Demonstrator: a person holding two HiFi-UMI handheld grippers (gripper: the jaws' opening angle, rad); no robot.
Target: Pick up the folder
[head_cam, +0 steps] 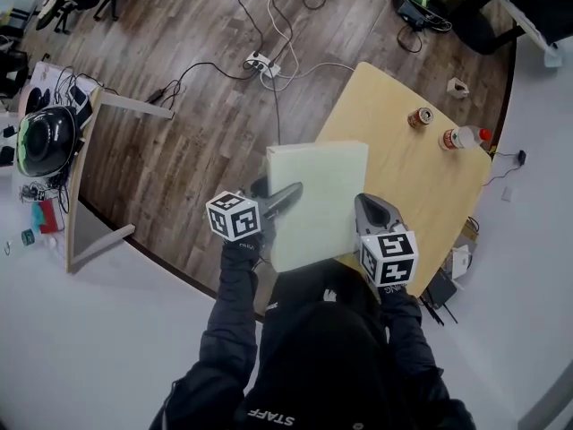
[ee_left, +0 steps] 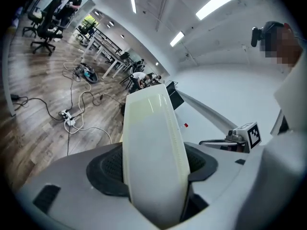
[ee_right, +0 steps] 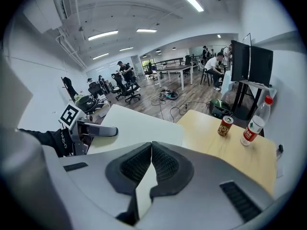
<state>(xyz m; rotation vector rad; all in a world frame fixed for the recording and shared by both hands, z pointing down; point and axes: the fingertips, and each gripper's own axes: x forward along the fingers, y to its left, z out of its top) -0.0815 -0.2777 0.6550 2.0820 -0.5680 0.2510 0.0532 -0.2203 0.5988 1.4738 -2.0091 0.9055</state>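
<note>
Left gripper (head_cam: pixel 288 193): jaws wide, clamped on the thick left edge of the folder (head_cam: pixel 318 200). Right gripper (head_cam: pixel 369 206): jaws nearly together, pinching the folder's thin right edge. The pale folder spans flat between the two grippers, over the near corner of the wooden table (head_cam: pixel 403 186), and appears raised off it. Far side of the table: can (head_cam: pixel 420 116) beside a plastic bottle (head_cam: pixel 461 138). Cables (head_cam: pixel 269 25) lie across the floor beyond.

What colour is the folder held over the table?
The folder is plain pale cream, almost white, with no pattern. The head view shows it best.
</note>
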